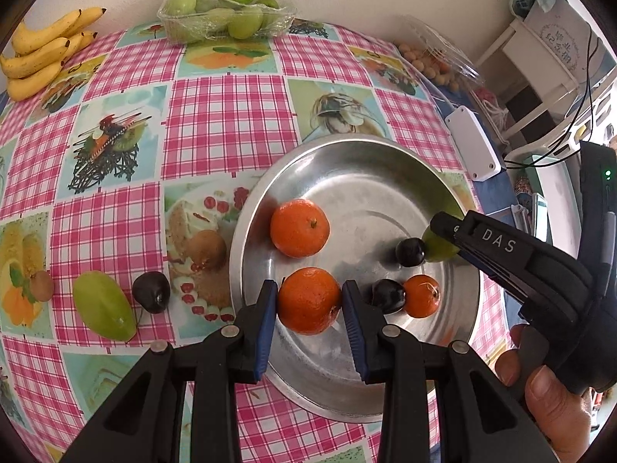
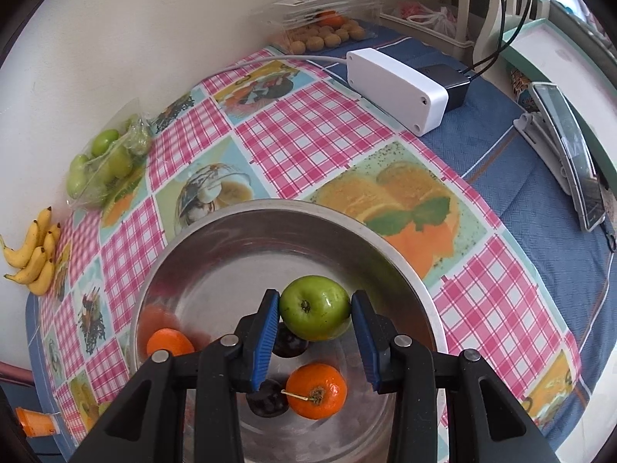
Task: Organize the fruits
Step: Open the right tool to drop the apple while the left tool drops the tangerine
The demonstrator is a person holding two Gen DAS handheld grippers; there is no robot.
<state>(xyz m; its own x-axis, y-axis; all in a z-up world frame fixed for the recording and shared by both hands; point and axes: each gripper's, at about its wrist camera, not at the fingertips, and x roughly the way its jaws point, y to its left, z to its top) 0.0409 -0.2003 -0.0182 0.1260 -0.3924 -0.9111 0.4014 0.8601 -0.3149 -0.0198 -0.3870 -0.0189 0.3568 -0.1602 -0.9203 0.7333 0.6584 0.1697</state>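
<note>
A steel bowl [image 1: 385,162] sits on the checked tablecloth. My left gripper [image 1: 309,301] is shut on an orange [image 1: 309,301] over the bowl's near side. Another orange [image 1: 300,227], a small orange [image 1: 422,296] and two dark plums [image 1: 410,252] [image 1: 388,296] lie in the bowl. My right gripper [image 2: 315,308] is shut on a green apple [image 2: 315,308] above the bowl [image 2: 347,223]; it also shows in the left wrist view [image 1: 443,239] with the apple [image 1: 437,249] partly hidden. Below it lie a plum [image 2: 289,343], another plum [image 2: 268,401] and a small orange [image 2: 317,391].
On the cloth left of the bowl lie a green fruit [image 1: 104,306], a dark plum [image 1: 151,292] and a kiwi [image 1: 41,286]. Bananas [image 1: 42,54], a tray of green fruit [image 1: 227,11] and a box of small round fruit [image 1: 435,65] stand at the far edge. A white box [image 1: 474,146] lies right.
</note>
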